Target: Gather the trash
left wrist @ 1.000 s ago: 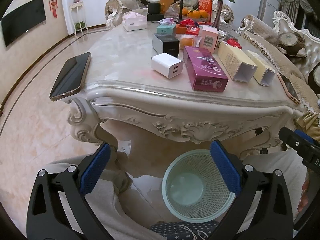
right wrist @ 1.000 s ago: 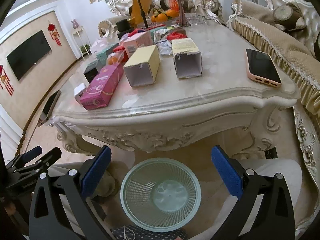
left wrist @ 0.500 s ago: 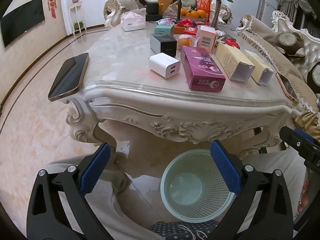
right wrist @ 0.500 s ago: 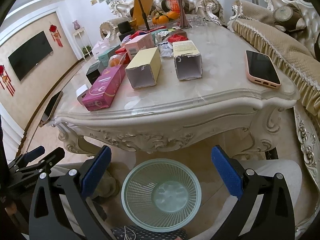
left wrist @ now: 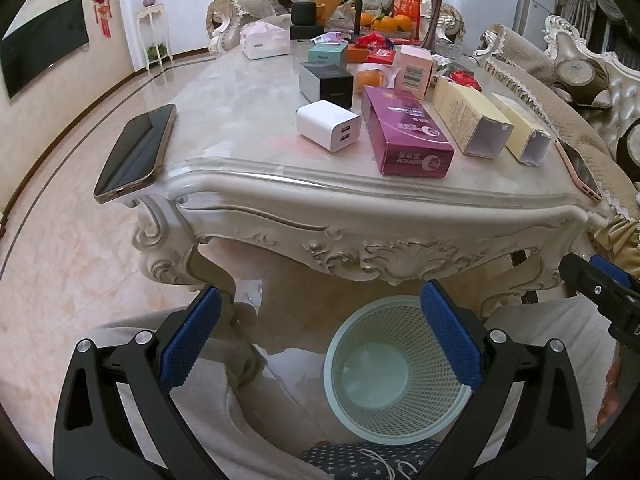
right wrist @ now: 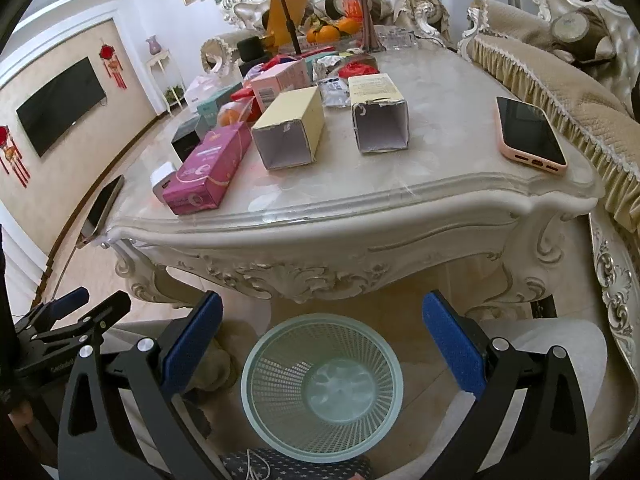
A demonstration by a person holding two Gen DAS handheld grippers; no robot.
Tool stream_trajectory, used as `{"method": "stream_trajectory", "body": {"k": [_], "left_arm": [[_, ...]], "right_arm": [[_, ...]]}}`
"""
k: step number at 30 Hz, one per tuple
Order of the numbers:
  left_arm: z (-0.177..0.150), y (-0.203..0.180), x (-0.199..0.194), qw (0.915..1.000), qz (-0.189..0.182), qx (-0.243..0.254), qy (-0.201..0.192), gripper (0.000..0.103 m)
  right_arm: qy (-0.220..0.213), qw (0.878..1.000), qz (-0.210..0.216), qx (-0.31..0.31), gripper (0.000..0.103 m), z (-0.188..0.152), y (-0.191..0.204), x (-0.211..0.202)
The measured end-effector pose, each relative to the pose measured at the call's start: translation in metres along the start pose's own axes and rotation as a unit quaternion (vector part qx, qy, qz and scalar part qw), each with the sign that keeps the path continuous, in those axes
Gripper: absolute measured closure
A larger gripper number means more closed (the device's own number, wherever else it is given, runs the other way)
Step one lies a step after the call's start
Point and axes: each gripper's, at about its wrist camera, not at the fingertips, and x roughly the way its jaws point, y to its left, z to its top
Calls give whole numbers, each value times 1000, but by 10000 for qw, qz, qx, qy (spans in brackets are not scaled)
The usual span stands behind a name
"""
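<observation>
Counter [left wrist: 248, 92] edge ahead, boxes [left wrist: 404, 136] on top; mesh bin [right wrist: 320, 392] below. Left hand-held gripper [left wrist: 320, 344] and right hand-held gripper [right wrist: 320, 344] both wide open, empty.

A pale green mesh wastebasket [right wrist: 322, 386] stands upright and empty on the floor, before the boxes [right wrist: 289, 128] on the table.

Bright, even daylight; sharp focus; fisheye-warped edges.

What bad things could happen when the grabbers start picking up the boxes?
The dark phone pokes over the table's corner, so a bump might knock it to the floor. The pink phone also lies near an edge. The open yellow boxes look light and might crush or slip before reaching the basket.
</observation>
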Motion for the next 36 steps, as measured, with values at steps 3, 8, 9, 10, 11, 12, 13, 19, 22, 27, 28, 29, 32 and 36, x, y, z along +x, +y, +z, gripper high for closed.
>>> {"method": "stream_trajectory", "body": {"k": [3,8,9,10,11,12,13,19,22,27,28,29,32,36], "left_arm": [[-1,0,3,10000,-9,11,10,6],[0,-3,4,10000,-18,17,14,6],[0,-3,4,10000,-24,9,10,6],[0,-3,4,10000,-22,2,4,6],[-1,-1,3,10000,-12,3,0,6],[-1,-1,4,10000,-17,-5,1,6],[-1,-2,4,10000,-24,-10,0,6],[0,-4,8,10000,-31,28,18,6],[-1,-4,7,10000,-37,5,21,6],[-3,-4,8,10000,-24,-4,41,6],[-3,-4,9,10000,-30,-1,67,6],[-3,-4,10,10000,-40,3,72,6],[-2,-4,12,10000,-18,-11,89,6],[3,3,12,9999,9,-160,-10,6]], "right_arm": [[-27,10000,-1,-8,7,-1,0,-1],[1,10000,4,-12,7,-3,0,0],[-11,10000,25,-20,7,-3,0,-1],[-19,10000,26,-28,7,-3,0,-1],[-25,10000,22,-41,7,-3,0,-2],[-30,10000,26,-55,7,-3,1,-2],[-36,10000,29,-60,7,-3,1,-2],[-33,10000,16,-30,7,-4,0,-2],[-35,10000,29,-31,7,-4,-1,-2],[-51,10000,44,-55,7,-5,-1,-2],[-25,10000,22,-56,7,-5,-1,-1],[-14,10000,20,-51,7,-5,-1,-1],[-9,10000,32,-44,7,-4,-2,1],[-94,9998,40,-141,7,0,-2,2]]}}
